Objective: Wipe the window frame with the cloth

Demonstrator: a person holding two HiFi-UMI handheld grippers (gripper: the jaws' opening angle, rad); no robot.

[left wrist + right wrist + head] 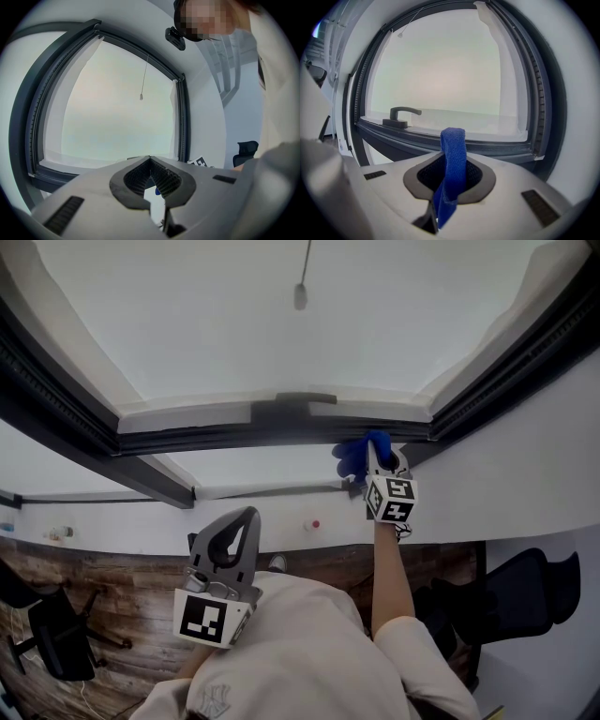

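Holding the right gripper [377, 457] up to the window frame [281, 435], we record its jaws pinching the blue cloth [354, 456]. In the right gripper view a folded band of cloth stands up out of the jaws and a loose end hangs below them.

Cloth position: at the frame's dark bottom rail, near its right-hand corner as seen in the head view. Whether the cloth actually touches the rail we cannot tell; it overlaps the rail in both views.

Left gripper [239, 535]: held lower, near our chest, well apart from the frame. Its jaws are pressed together, tips meeting, with nothing between them.

Other observations:
- Window handle [401, 115] sits on the bottom rail, to the left of the cloth in the right gripper view.
- A thin pull cord [300, 292] with a small weight hangs in front of the pane.
- White wall [525, 474] surrounds the frame.
- Two black office chairs [56, 634] [525, 596] stand on the wood floor [112, 596], one at each side of us.
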